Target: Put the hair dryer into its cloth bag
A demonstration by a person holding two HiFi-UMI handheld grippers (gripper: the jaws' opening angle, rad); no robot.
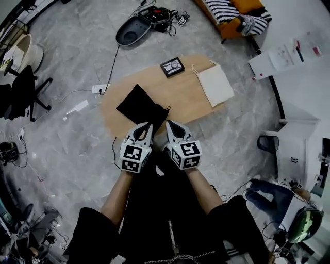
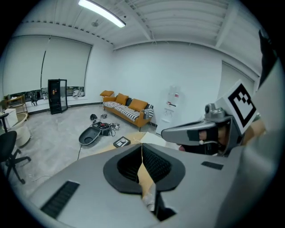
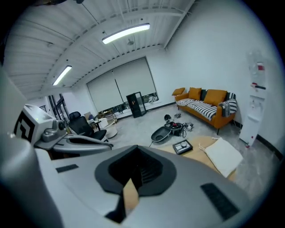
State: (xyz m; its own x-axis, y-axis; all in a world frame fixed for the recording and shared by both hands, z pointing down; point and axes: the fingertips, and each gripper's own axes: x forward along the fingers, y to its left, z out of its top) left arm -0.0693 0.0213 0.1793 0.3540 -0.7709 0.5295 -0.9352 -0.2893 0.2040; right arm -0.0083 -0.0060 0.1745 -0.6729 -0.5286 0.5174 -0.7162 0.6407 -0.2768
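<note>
The left gripper [image 1: 145,129] and right gripper [image 1: 174,129] are held up side by side in front of the person, well above the near edge of the table [image 1: 154,82]. Both point forward and somewhat down toward it. Each has its jaws pressed together with nothing between them. In the gripper views only a sliver of the table's wood shows through the gap behind the meeting tips. The two grippers sit just beside each other without touching, their marker cubes toward the person's bare forearms.

The black bag [image 1: 140,105] lies on the table's near left part, its drawstring end toward the middle of the near edge, just ahead of the gripper tips in the head view. It looks bulky, but whether the dryer is inside cannot be told — no view shows the dryer itself.

On the table's right end lies a flat white bag [image 1: 215,85] with its cord at the far corner. A small black square case [image 1: 172,67] sits at the table's far edge, between the two bags.

Off the table's left end a white power strip [image 1: 100,88] lies on the floor. Beyond the table's far side sits a dark oval shell [image 1: 133,31] with tangled cables, and farther right an orange sofa [image 1: 227,13].
</note>
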